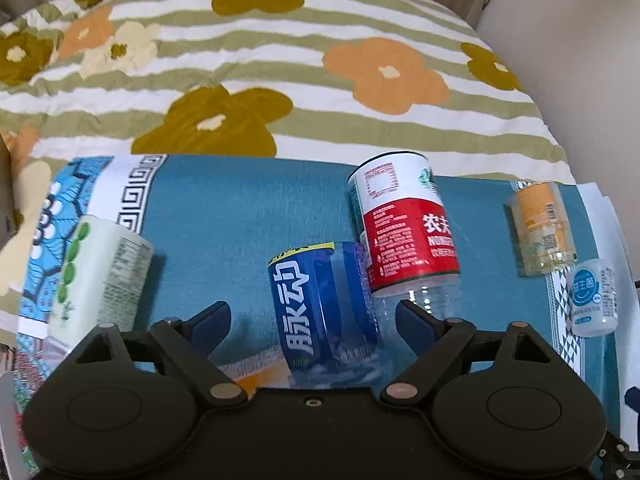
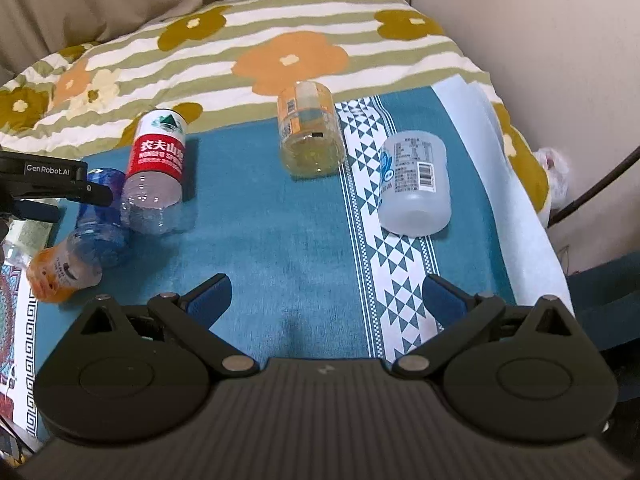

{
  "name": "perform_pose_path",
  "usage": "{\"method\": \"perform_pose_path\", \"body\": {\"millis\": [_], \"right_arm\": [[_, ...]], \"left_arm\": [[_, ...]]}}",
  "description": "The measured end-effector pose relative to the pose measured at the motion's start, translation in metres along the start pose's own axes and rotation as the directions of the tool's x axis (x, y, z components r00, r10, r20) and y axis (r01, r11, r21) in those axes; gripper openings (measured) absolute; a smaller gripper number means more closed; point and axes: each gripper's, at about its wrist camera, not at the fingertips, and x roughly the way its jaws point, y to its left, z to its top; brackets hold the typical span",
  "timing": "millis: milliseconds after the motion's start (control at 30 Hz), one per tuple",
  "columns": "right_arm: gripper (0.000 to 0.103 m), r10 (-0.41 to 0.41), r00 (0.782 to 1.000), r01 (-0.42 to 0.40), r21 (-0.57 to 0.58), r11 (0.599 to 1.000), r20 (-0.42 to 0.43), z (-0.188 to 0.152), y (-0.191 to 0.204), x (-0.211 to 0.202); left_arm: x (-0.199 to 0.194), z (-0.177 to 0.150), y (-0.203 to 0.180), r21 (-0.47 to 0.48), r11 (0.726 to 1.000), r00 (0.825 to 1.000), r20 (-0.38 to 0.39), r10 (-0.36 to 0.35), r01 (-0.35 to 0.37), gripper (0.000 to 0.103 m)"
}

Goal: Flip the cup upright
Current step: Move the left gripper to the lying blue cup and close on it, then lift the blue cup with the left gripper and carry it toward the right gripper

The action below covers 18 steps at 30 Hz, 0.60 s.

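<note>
the left gripper (image 1: 312, 316) was wide open, its fingers on either side of the blue cup (image 1: 324, 308), not touching it. the blue cup lay tipped on the teal cloth (image 2: 260, 240) near its left edge, touching the red-label cup (image 1: 404, 228). the right gripper (image 2: 326, 300) was wide open over bare cloth, holding nothing. the frosted white cup (image 2: 416, 184) lay near the cloth's right edge.
</note>
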Motion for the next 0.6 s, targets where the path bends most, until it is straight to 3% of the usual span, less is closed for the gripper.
{"method": "perform_pose_path", "body": {"millis": [600], "right_arm": [[0.103, -0.012, 0.999, 0.014, 0.020, 1.000, -0.051, 0.015, 0.017, 0.021]], "left_arm": [[0.033, 0.006, 0.003, -0.023, 0.996, 0.990, -0.108, -0.088, 0.086, 0.064]]}}
